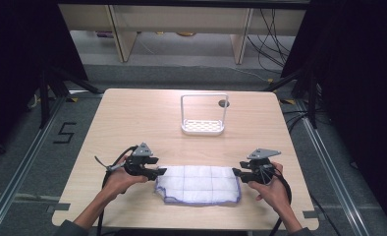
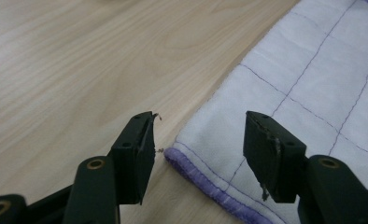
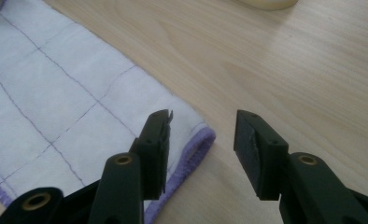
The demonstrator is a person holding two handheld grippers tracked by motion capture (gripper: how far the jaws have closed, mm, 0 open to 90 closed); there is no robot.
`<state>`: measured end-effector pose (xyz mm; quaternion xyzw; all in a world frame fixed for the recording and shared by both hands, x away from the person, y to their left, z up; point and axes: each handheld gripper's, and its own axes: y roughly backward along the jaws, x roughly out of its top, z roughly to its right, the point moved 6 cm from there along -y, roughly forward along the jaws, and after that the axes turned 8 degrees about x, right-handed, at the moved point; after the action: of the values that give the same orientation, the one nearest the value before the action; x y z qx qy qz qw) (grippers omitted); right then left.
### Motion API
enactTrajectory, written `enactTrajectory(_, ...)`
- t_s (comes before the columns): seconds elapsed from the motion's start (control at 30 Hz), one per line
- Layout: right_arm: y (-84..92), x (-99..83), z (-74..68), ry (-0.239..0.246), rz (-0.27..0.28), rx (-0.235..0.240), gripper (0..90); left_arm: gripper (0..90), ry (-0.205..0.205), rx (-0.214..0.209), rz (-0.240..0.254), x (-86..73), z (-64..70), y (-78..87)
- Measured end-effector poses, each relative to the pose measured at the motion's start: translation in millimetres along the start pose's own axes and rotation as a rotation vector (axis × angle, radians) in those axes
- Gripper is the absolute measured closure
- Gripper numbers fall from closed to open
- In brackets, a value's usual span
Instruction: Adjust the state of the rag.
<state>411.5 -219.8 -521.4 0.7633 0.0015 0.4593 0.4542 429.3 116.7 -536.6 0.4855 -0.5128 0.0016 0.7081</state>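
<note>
A white quilted cloth [image 1: 198, 184] with purple stitched grid lines and a purple bound edge lay folded flat on the wooden table [image 1: 132, 118], on the person's side of the white wire-handled rack [image 1: 203, 115] and well apart from it. The left gripper [image 1: 161, 171] sat at the cloth's left end, jaws apart and pressing on nothing, the hemmed corner [image 2: 187, 156] lying between them on the tabletop. The right gripper [image 1: 235, 172] sat at the cloth's right end, likewise open, one jaw over the cloth and the other over bare wood beside the purple corner [image 3: 203, 136]. The cloth looked light, soft and limp, likely to sag and unfold if lifted by one point; the thick bound corners seemed the firmest places to pinch, one per gripper.
</note>
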Motion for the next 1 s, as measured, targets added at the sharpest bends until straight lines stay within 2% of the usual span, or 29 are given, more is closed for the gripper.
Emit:
enactTrajectory(0.07,-5.3,1.4,1.9,-0.001,0.003,-0.008,55.6,43.3,-0.003,-0.001,-0.01,-1.3,-0.8,-3.3)
enactTrajectory(0.1,-8.2,2.6,1.1,-0.021,0.01,-0.001,55.2,43.3,-0.006,-0.001,-0.012,-1.9,-1.5,-4.4)
enactTrajectory(0.13,-9.6,2.7,3.2,-0.002,-0.001,-0.008,55.2,43.3,-0.005,0.0,-0.018,-2.8,-2.5,-5.7)
enactTrajectory(0.17,-12.5,3.3,3.3,-0.013,-0.006,0.001,55.1,43.7,-0.005,0.002,-0.022,-3.7,-2.4,-6.4)
enactTrajectory(0.2,-13.0,3.1,4.1,-0.01,-0.034,0.006,55.1,44.5,-0.004,0.0,-0.019,-4.4,-1.4,-7.3)
enactTrajectory(0.23,-16.2,3.8,3.1,-0.026,-0.035,0.01,55.1,46.5,-0.017,-0.008,-0.024,-5.0,-1.1,-6.7)
enactTrajectory(0.27,-18.5,4.1,4.1,-0.013,-0.036,0.01,55.1,48.3,-0.019,-0.01,-0.02,-5.6,-0.3,-6.9)
enactTrajectory(0.3,-21.1,4.7,3.3,-0.022,-0.034,0.011,55.0,50.0,-0.032,-0.014,-0.024,-6.3,0.2,-6.9)
enactTrajectory(0.37,-26.4,4.2,4.5,-0.002,-0.049,-0.009,55.2,54.8,-0.051,-0.017,-0.028,-7.9,0.1,-6.7)
enactTrajectory(0.4,-26.1,3.6,2.9,-0.02,-0.079,-0.001,56.3,58.1,-0.049,-0.026,-0.028,-8.5,0.5,-6.8)
enactTrajectory(0.43,-29.3,3.5,4.1,-0.002,-0.065,-0.007,57.2,61.0,-0.036,-0.03,-0.02,-9.1,2.2,-7.5)
enactTrajectory(0.47,-30.4,3.5,3.9,-0.01,-0.066,-0.004,58.6,63.9,-0.061,-0.034,-0.033,-10.7,1.5,-7.4)
enactTrajectory(0.53,-30.7,1.8,5.3,-0.004,-0.093,-0.003,59.9,69.2,-0.081,-0.026,-0.039,-12.6,2.1,-8.2)
enactTrajectory(0.6,-32.5,1.4,7.3,-0.006,-0.086,-0.007,61.5,73.3,-0.098,-0.025,-0.037,-12.3,3.8,-9.0)
enactTrajectory(0.63,-32.2,1.0,6.3,-0.025,-0.09,-0.01,63.4,75.5,-0.107,-0.027,-0.037,-12.1,4.4,-9.4)
enactTrajectory(0.67,-33.5,0.6,7.2,-0.008,-0.087,-0.007,66.1,77.6,-0.108,-0.023,-0.034,-12.0,4.5,-9.9)
enactTrajectory(0.73,-34.6,0.6,5.0,-0.022,-0.078,0.003,71.2,81.7,-0.116,-0.03,-0.036,-12.3,5.6,-9.4)
enactTrajectory(0.77,-34.5,0.7,4.2,-0.019,-0.078,0.013,75.7,83.3,-0.097,-0.027,-0.034,-12.7,7.3,-9.3)
enactTrajectory(0.8,-34.3,1.0,4.0,-0.014,-0.075,0.012,79.9,84.5,-0.123,-0.027,-0.032,-12.7,7.0,-8.6)
enactTrajectory(0.83,-33.9,1.0,2.2,-0.015,-0.077,0.023,83.3,85.2,-0.119,-0.021,-0.034,-13.1,7.4,-8.3)
enactTrajectory(0.9,-32.7,1.4,3.4,0.022,-0.09,0.018,85.3,85.6,-0.1,-0.022,-0.031,-14.4,9.5,-6.9)
enactTrajectory(0.93,-32.2,2.0,2.3,0.016,-0.095,0.024,85.6,85.8,-0.124,-0.022,-0.032,-14.9,8.4,-5.7)
enactTrajectory(0.97,-33.7,3.1,2.5,0.021,-0.077,0.025,85.8,85.8,-0.118,-0.024,-0.031,-16.3,10.2,-3.9)
enactTrajectory(1.0,-32.8,4.1,2.8,0.023,-0.084,0.024,86.0,85.9,-0.106,-0.024,-0.028,-17.0,12.0,-3.0)
